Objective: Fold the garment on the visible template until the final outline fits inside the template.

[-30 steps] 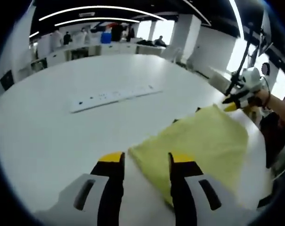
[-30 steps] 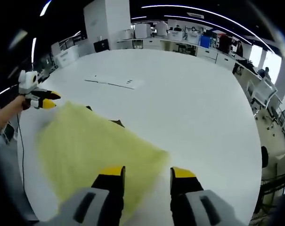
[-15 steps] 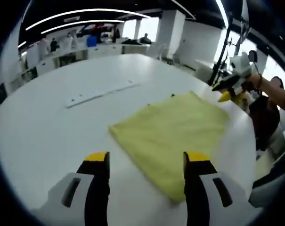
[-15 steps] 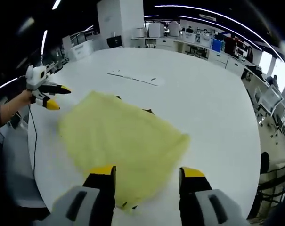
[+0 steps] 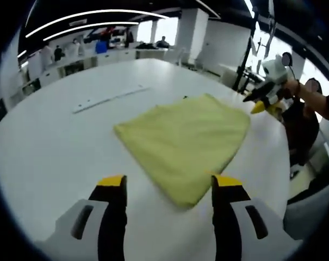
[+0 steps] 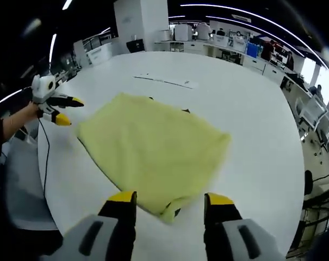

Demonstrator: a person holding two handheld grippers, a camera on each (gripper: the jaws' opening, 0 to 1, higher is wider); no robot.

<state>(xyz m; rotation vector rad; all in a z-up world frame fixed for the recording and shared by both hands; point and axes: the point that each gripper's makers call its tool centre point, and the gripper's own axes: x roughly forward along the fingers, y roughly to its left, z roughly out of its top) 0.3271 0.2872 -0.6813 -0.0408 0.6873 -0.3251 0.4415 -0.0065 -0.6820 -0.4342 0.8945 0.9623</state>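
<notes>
- Cloth (image 5: 185,144) lies flat mid-table (image 5: 50,157), folded, dark template marks peeking at its far edge.
- Left gripper (image 5: 167,182) and right gripper (image 6: 167,198) both gape, empty.
- Risk: edges may overhang the largely hidden template; regrasping could drag the fold askew.

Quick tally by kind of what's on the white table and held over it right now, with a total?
Yellow cloth: 1, lying flat on the white table
White strip: 1, lying beyond the cloth
Grippers: 2, left gripper and right gripper, both open and clear of the cloth
Total: 4
</notes>
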